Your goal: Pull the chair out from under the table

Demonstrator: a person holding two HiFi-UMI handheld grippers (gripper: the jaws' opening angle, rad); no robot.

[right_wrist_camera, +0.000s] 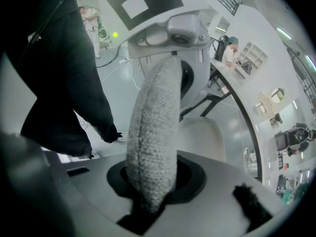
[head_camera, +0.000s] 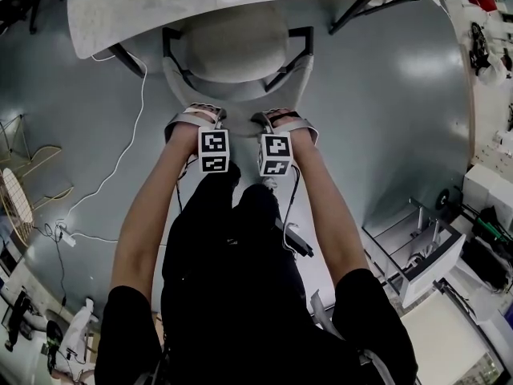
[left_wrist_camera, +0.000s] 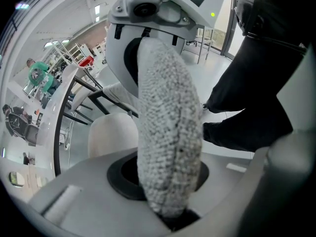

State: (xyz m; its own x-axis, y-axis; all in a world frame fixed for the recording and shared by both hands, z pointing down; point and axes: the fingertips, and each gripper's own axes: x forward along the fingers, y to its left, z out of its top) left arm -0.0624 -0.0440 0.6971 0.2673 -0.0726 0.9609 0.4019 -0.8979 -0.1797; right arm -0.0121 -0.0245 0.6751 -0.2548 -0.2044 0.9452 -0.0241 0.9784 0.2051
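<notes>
While both point steeply down, left tool (head_camera: 195, 119) and right tool (head_camera: 282, 119) are each clamped on the top rim of the backrest (head_camera: 239, 103) of the chair (head_camera: 236, 46). They sit side by side, near each other but apart.

- Left gripper view: nubby off-white upholstery fills the gap, jaws closed onto it from both sides. The right tool shows further along the same rim.
- Right gripper view: same picture, jaws tight on the rim, left tool opposite.
- Left marker cube (head_camera: 214, 151) and right marker cube (head_camera: 275, 154) face up, just beside each other.
- A forearm runs back from each tool. The person's legs in black trousers (head_camera: 232, 279) stand directly behind the backrest.

Chair position:
- The round pale seat is mostly in view.
- Its front is at or just under the near edge of the surface (head_camera: 120, 14); can't tell which.
- The backrest is on the person's side, clear of the surface.
- Black chair frame (head_camera: 298, 42) shows on both sides of the seat.

Around it:
- The surface is a grey marbled top on black legs (head_camera: 365, 10).
- Grey-blue floor (head_camera: 385, 119).
- White cable (head_camera: 128, 147) trails left to a power strip (head_camera: 66, 237).
- Metal frame cart (head_camera: 417, 251) is well off to the right.
</notes>
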